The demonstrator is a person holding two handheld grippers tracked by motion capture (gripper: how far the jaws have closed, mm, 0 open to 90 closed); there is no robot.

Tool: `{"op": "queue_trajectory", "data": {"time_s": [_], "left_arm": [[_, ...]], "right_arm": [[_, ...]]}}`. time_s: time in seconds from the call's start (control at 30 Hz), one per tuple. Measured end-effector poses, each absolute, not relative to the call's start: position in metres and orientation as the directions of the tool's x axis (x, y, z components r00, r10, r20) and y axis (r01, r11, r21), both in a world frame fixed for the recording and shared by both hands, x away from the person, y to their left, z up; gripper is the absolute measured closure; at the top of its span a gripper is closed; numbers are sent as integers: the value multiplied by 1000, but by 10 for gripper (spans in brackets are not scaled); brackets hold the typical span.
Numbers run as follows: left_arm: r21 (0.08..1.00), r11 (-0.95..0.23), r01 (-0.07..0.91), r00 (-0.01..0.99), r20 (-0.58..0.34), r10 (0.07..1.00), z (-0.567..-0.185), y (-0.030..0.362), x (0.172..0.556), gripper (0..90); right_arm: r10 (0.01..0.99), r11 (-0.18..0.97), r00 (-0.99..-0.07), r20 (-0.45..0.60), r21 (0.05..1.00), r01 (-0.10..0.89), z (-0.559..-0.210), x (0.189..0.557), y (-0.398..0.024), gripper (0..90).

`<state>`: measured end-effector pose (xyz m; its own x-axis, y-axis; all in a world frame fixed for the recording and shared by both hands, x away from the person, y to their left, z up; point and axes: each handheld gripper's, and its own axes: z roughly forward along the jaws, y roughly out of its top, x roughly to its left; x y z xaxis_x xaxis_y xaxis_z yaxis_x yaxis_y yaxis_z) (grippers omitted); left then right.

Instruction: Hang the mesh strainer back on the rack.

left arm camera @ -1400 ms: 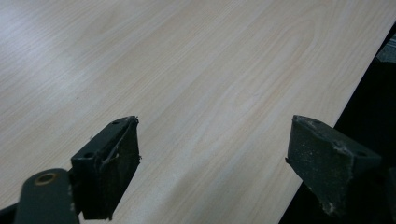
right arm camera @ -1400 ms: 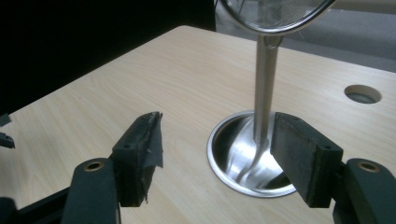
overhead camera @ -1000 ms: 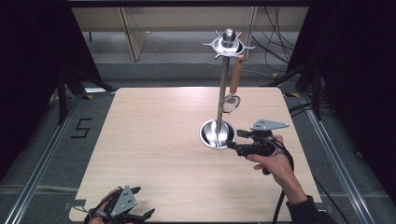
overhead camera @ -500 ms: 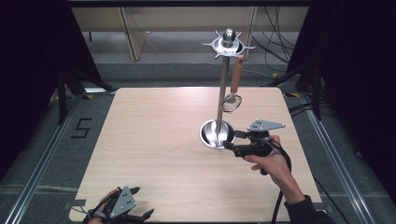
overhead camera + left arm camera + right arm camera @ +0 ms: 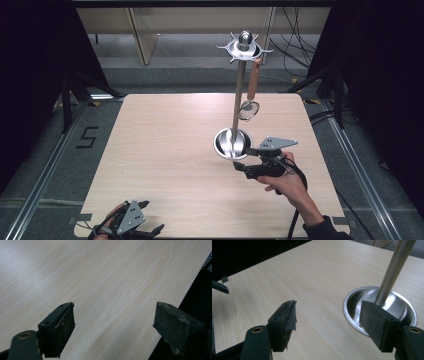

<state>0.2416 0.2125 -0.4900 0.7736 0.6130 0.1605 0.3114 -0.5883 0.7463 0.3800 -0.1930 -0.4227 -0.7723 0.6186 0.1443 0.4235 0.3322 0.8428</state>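
1. A steel utensil stand (image 5: 239,95) rises from the right half of the wooden table (image 5: 165,150), its round dish base (image 5: 232,143) seated flat on the top and its hook crown (image 5: 244,46) high above, a shape that keeps the pole upright under a hanging load.
2. One wooden-handled strainer (image 5: 251,90) dangles from a hook on the stand's right side, mesh bowl down, hanging free of the table and close beside the pole.
3. The right gripper (image 5: 245,161) lies level just near of the base's near-right rim, jaws pointed left; the right gripper view shows them spread with bare tabletop between them and one jaw in front of the rim. They have just been opening wider, and nothing is pinched between them.
4. That low, close stance reads as a hand parked beside the stand rather than reaching for the strainer above.
5. The left gripper (image 5: 129,224) rests at the table's near-left edge, well apart from the stand; its own view shows the jaws wide over plain wood, apparently idle and out of the way.
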Motion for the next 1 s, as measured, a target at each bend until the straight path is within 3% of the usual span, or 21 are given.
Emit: {"op": "queue_trajectory", "data": {"time_s": [0.4, 1.0], "left_arm": [[744, -592, 312, 776, 160, 610, -490, 212, 242, 162], [745, -589, 313, 779, 154, 608, -490, 212, 242, 158]], "right_arm": [[623, 360, -768, 146, 819, 447, -435, 372, -190, 202], [627, 355, -758, 179, 801, 483, -448, 359, -195, 226]]}}
